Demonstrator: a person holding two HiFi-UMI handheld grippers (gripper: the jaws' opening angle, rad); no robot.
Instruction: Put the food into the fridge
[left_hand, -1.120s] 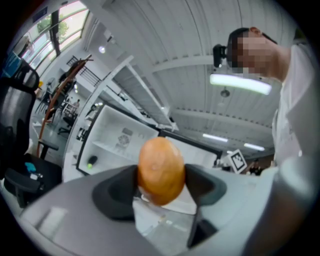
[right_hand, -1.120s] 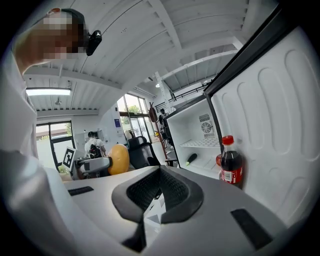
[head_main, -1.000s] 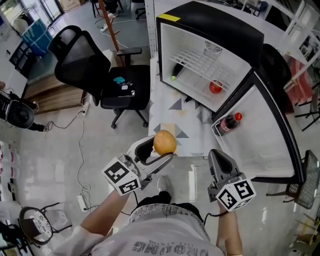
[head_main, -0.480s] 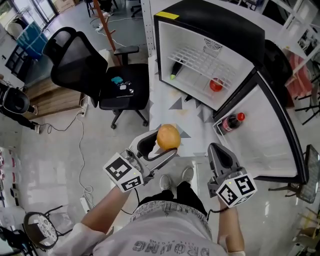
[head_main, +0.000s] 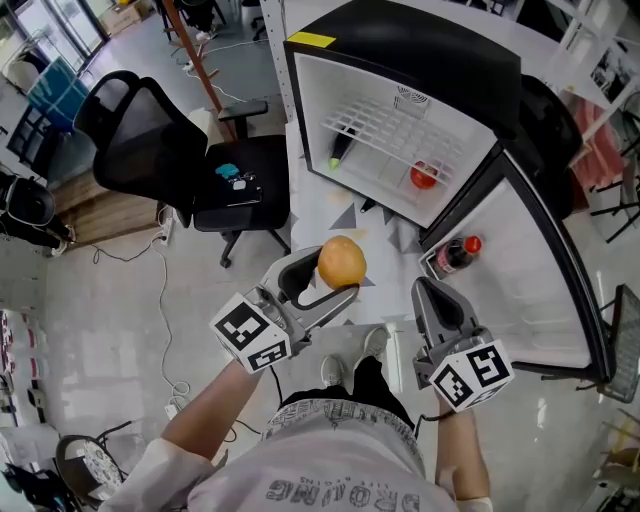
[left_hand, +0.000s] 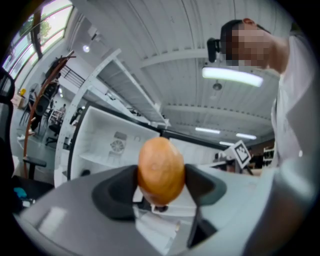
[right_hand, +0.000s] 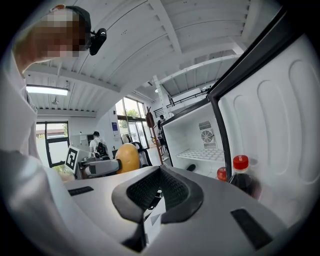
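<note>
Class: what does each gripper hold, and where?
Left gripper clamps the orange by its opposite sides. Right gripper, shut, holds nothing.

Two grippers on show, the left gripper (head_main: 335, 280) and the right gripper (head_main: 435, 300), and a single orange-yellow fruit (left_hand: 160, 170). One fridge (head_main: 420, 50), and in it I count one wire shelf (head_main: 385, 125), one red round item (head_main: 424, 178) and one dark item with a green tip (head_main: 342, 150), plus one red-capped bottle (head_main: 455, 253) in the door. One black office chair (head_main: 150, 150) off to the side.
</note>
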